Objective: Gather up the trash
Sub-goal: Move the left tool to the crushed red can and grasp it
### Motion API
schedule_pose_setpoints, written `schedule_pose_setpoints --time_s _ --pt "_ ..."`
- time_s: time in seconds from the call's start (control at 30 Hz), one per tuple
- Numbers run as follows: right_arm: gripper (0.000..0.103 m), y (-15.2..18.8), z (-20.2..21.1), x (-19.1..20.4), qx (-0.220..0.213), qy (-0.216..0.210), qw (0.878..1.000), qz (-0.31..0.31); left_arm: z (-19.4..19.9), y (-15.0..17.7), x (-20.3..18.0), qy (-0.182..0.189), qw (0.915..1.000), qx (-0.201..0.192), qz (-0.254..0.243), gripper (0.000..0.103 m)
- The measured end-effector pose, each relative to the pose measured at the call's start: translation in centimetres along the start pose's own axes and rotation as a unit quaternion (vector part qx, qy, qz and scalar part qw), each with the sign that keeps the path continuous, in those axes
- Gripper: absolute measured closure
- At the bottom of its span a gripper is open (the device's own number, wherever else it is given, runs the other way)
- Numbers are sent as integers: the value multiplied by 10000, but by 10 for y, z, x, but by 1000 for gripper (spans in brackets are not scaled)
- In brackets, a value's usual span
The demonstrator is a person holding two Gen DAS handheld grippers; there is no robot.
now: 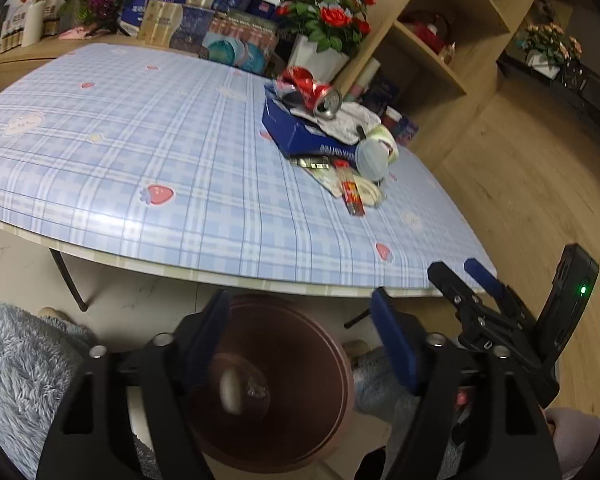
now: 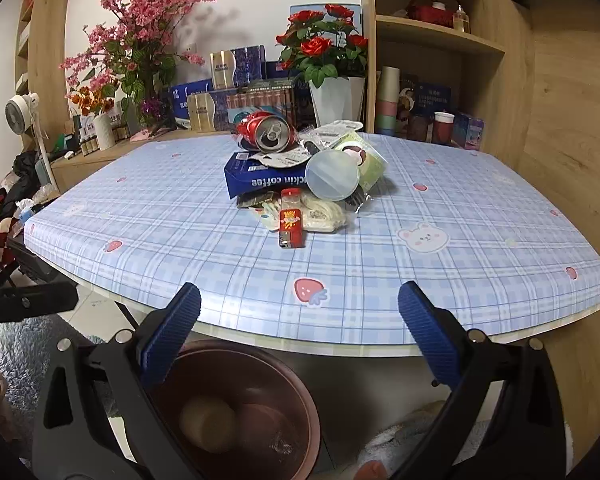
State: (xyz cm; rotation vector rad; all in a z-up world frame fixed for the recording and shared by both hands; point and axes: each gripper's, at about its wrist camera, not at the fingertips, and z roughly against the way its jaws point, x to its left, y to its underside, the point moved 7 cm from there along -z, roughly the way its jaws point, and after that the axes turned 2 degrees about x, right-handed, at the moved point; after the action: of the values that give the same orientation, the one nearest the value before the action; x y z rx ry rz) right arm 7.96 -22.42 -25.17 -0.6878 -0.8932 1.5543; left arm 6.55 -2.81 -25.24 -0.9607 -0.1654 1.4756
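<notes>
A heap of trash lies on the blue plaid table (image 1: 140, 152) (image 2: 440, 280): a crushed red can (image 1: 314, 90) (image 2: 266, 132), a blue coffee box (image 1: 296, 132) (image 2: 256, 178), a clear lidded cup (image 1: 374, 156) (image 2: 334, 174), a red snack box (image 1: 352, 198) (image 2: 291, 224) and wrappers. A brown bin (image 1: 336, 356) (image 2: 300, 392) stands on the floor below the table's near edge, with a pale round lump (image 2: 208, 424) inside. My left gripper (image 1: 300, 306) hangs open over the bin, nothing between its pads. My right gripper (image 2: 300, 300) (image 1: 458, 270) is open beside it, empty.
Potted red roses (image 1: 328, 16) (image 2: 328, 52), gift boxes and pink blossoms stand behind the table. A wooden shelf unit (image 1: 440, 28) (image 2: 440, 40) rises at the right. A fluffy blue-grey rug (image 1: 20, 360) lies left of the bin.
</notes>
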Motion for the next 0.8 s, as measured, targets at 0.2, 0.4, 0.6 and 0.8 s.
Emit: schedule_pose_setpoints --time_s 0.2,0.4,0.6,0.8 --pt "5 -1 -3 -3 39 -90 9998 -154 9 -8 8 -126 9995 -250 119 26" --pt "5 -12 -8 -9 70 -124 9997 -176 12 -30 10 -283 9987 -413 -2 25" --pt "5 -33 -25 -25 70 -140 9994 -304 -2 -84 0 -395 9983 -400 -144 25" --pt "5 -61 -44 -40 182 -287 9989 -328 -23 -144 -5 -365 9989 -294 89 25"
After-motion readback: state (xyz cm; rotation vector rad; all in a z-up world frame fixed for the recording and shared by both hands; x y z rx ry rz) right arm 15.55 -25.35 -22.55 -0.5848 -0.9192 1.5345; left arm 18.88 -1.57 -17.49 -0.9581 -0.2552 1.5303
